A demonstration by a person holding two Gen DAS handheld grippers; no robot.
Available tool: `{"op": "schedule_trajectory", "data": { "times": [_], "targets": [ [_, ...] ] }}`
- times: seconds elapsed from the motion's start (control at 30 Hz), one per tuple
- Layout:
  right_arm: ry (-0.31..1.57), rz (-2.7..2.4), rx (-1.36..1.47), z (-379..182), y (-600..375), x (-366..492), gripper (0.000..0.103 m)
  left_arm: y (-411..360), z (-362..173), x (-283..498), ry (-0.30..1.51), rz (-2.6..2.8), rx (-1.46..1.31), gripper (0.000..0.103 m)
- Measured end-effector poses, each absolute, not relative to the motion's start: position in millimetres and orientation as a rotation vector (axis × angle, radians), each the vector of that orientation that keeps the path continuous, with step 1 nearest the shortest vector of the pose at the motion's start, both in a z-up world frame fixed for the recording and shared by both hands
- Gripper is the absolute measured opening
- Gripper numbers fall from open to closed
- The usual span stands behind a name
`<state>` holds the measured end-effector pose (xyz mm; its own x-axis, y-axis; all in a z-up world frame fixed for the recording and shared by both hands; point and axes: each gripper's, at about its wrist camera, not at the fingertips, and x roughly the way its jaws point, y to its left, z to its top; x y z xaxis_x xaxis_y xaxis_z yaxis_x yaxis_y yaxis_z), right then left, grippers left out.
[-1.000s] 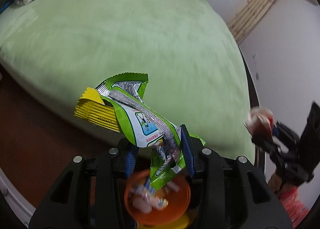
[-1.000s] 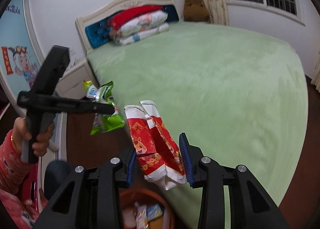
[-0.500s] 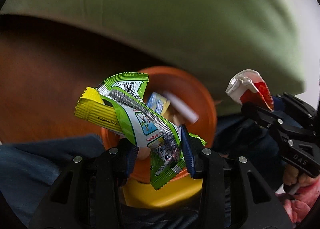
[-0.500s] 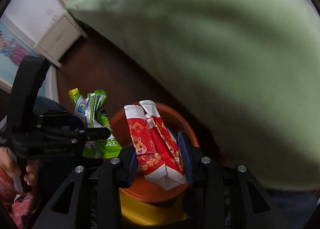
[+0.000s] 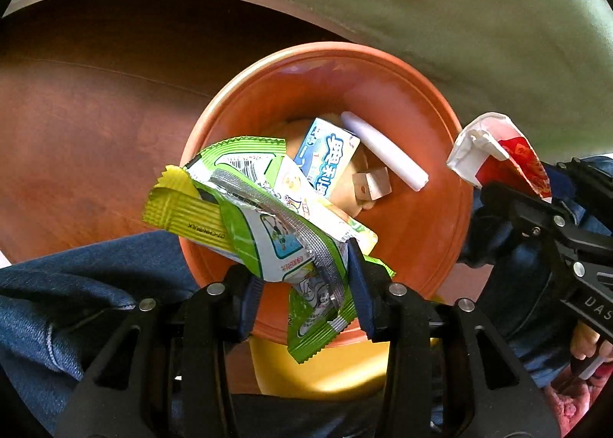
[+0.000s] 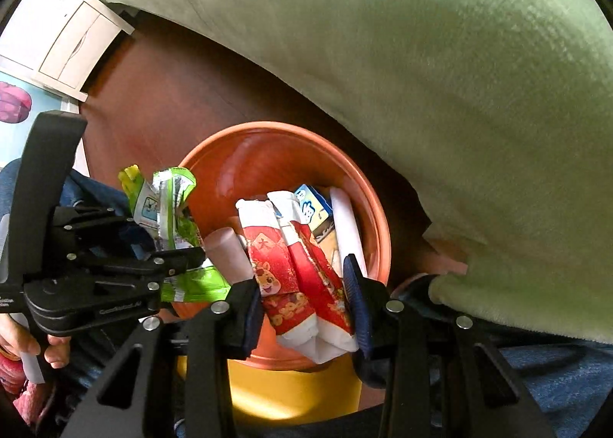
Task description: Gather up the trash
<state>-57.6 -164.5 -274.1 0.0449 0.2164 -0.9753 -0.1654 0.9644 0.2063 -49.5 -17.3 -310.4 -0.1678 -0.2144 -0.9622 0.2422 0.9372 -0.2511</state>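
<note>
Over the orange bin (image 5: 440,239), the left gripper (image 5: 302,285) pinches green snack wrappers (image 5: 264,231), its fingers just opening; the right gripper (image 6: 306,304) likewise eases off a red-and-white packet (image 6: 302,277). Both are light, crinkly, slippery film, best nipped mid-body. The bin's bottom is buried under litter.

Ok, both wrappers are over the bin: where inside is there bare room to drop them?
Free: the bare wall of the orange bin on the bed side, and its slope past the white tube. Crowded: the bottom, around the blue box and the tube.
</note>
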Motion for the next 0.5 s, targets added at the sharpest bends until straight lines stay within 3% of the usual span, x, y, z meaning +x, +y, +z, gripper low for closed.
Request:
{"op": "schedule_trajectory", "data": {
  "times": [0.07, 0.1, 0.17, 0.23, 0.5],
  "targets": [
    [1.493, 0.283, 0.033, -273.0, -167.1, -59.6, 0.049, -21.7, -315.4, -50.2, 1.698, -0.409, 0.028, 0.05],
    [1.487, 0.28, 0.033, -271.9, -166.9, -59.2, 0.063, -22.2, -313.7, -49.0, 1.693, -0.4, 0.038, 0.054],
    [1.455, 0.275, 0.041, -261.5, -172.4, -59.8, 0.068, -23.8, -312.4, -48.6, 1.67, -0.38, 0.059, 0.068],
    [1.421, 0.265, 0.06, -250.2, -177.0, -58.2, 0.072, -22.1, -306.4, -47.4, 1.654, -0.365, 0.057, 0.076],
    [1.253, 0.232, 0.081, -197.4, -189.1, -50.1, 0.079, -14.2, -251.2, -41.3, 1.467, -0.307, 0.061, 0.078]
  ]
}}
